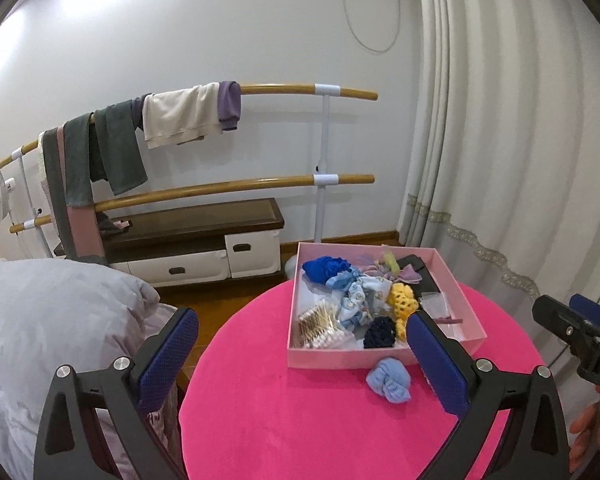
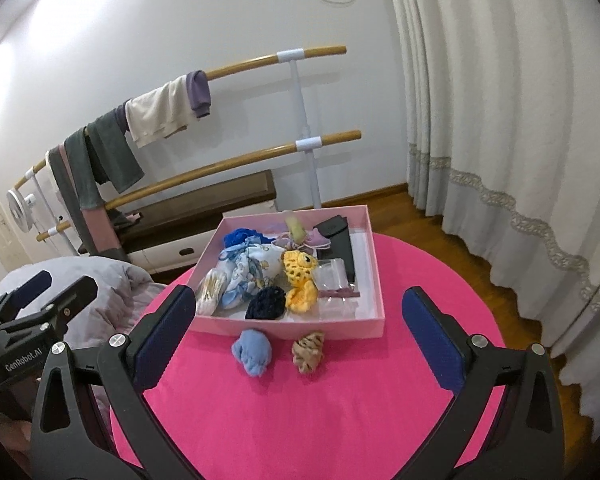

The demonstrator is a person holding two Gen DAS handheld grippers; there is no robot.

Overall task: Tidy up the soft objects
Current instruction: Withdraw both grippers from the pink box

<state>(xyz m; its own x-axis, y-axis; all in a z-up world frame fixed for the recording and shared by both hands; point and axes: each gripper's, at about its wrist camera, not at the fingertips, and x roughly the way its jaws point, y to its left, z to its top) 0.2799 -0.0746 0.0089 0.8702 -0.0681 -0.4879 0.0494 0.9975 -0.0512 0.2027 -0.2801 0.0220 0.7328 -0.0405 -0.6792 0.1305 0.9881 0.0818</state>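
A pink box [image 1: 332, 360] [image 2: 374, 260] on the round pink table [image 1: 300, 432] [image 2: 300, 412] holds several soft things: a dark blue scrunchie [image 2: 265, 303], a yellow crocheted piece [image 2: 298, 276], a patterned blue cloth [image 2: 244, 272]. A light blue scrunchie [image 1: 389, 380] [image 2: 252, 352] and a tan striped scrunchie [image 2: 309, 351] lie on the table in front of the box. My left gripper [image 1: 300, 348] is open and empty, short of the box. My right gripper [image 2: 296, 320] is open and empty above the table, short of both scrunchies.
The box also holds cotton swabs [image 1: 320, 324], a black case [image 2: 336, 240] and small plastic bags [image 2: 334, 276]. A grey pillow [image 1: 52, 320] lies left of the table. A rail with hung clothes [image 1: 180, 116], a low cabinet [image 1: 192, 240] and curtains [image 1: 520, 120] stand behind.
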